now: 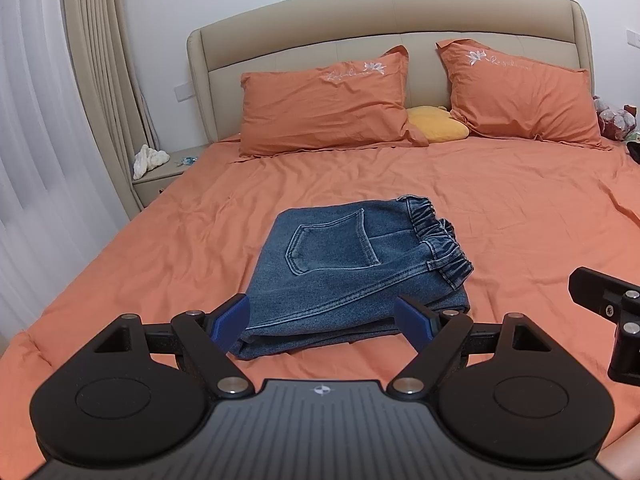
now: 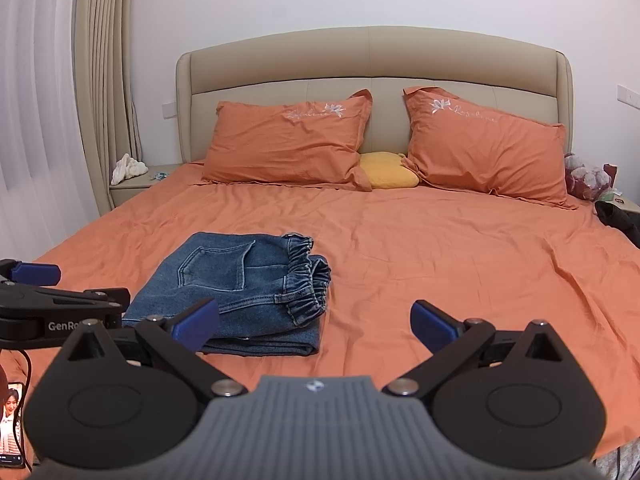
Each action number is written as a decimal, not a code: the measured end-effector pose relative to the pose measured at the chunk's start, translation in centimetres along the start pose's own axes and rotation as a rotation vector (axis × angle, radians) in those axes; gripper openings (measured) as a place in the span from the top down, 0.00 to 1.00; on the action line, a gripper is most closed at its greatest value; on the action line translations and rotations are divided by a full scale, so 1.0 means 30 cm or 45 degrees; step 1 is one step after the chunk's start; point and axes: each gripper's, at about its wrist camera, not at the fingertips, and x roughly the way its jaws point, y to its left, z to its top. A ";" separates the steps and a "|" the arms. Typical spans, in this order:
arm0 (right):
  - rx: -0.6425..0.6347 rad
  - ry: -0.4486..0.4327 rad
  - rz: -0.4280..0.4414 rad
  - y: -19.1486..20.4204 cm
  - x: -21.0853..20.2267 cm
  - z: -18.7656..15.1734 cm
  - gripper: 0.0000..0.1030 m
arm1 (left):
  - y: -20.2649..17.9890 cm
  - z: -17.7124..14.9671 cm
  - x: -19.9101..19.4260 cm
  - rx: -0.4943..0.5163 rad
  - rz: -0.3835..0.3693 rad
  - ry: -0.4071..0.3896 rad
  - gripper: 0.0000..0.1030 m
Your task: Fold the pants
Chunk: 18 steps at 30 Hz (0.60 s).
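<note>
Blue denim pants (image 1: 352,276) lie folded into a compact stack on the orange bed sheet (image 1: 520,216), back pocket up, elastic waistband toward the right. My left gripper (image 1: 326,326) is open and empty, its blue fingertips (image 1: 232,322) just in front of the stack's near edge. In the right wrist view the pants (image 2: 240,292) lie left of centre. My right gripper (image 2: 316,330) is open and empty, hovering over the sheet at the stack's near right corner. The left gripper also shows in the right wrist view at the left edge (image 2: 36,274).
Two orange pillows (image 1: 324,104) (image 1: 520,92) and a yellow cushion (image 1: 436,124) lean against the beige headboard (image 1: 380,20). A nightstand (image 1: 160,176) with a white cloth stands at the left, by curtains. A dark item (image 2: 616,216) lies at the bed's right edge. A phone (image 2: 12,420) sits at the lower left.
</note>
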 end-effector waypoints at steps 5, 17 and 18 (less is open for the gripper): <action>0.000 -0.003 -0.001 0.003 -0.003 0.000 0.05 | 0.015 0.006 0.006 0.001 0.007 0.010 0.07; 0.000 -0.007 -0.003 0.007 -0.003 -0.002 0.05 | 0.014 0.006 -0.004 -0.002 0.006 -0.005 0.07; 0.001 -0.008 -0.005 0.009 -0.004 -0.002 0.05 | 0.013 0.007 -0.005 -0.003 0.006 -0.006 0.07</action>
